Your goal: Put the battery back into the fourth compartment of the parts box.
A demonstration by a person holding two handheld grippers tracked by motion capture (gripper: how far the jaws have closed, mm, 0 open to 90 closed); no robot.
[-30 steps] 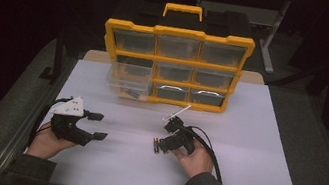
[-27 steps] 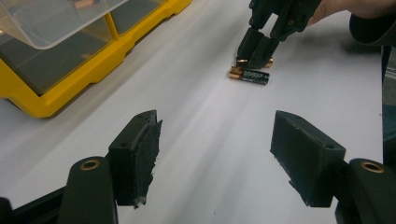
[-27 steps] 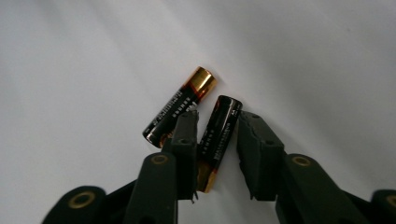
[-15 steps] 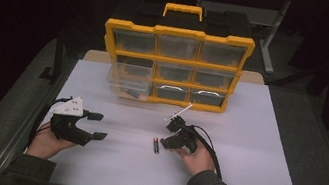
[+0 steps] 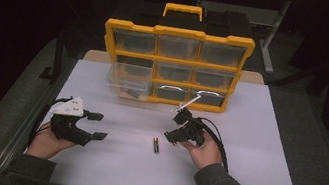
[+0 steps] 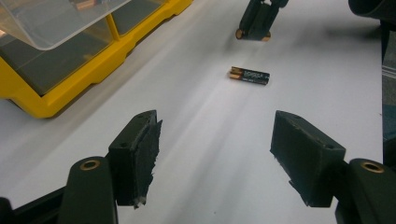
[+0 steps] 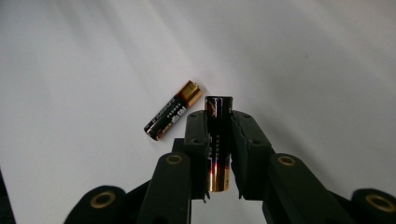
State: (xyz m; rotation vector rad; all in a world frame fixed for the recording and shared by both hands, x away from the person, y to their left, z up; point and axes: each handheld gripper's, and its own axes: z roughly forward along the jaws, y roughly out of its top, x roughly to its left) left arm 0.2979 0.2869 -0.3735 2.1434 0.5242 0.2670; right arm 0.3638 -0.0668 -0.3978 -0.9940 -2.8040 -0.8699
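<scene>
Two batteries: we are gripping one battery lengthwise between the clenched jaws of our right gripper, while the second battery is lying loose on the white table, just beside those jaws and toward our left gripper. Its long axis is running roughly away from us. Our right hand is nearer to it; our left gripper's jaws are standing released and empty. One yellow organizer is standing beyond, one clear drawer pulled out.

Your right gripper hides the middle of the held battery — the print blurs; the organizer is cropped.
</scene>
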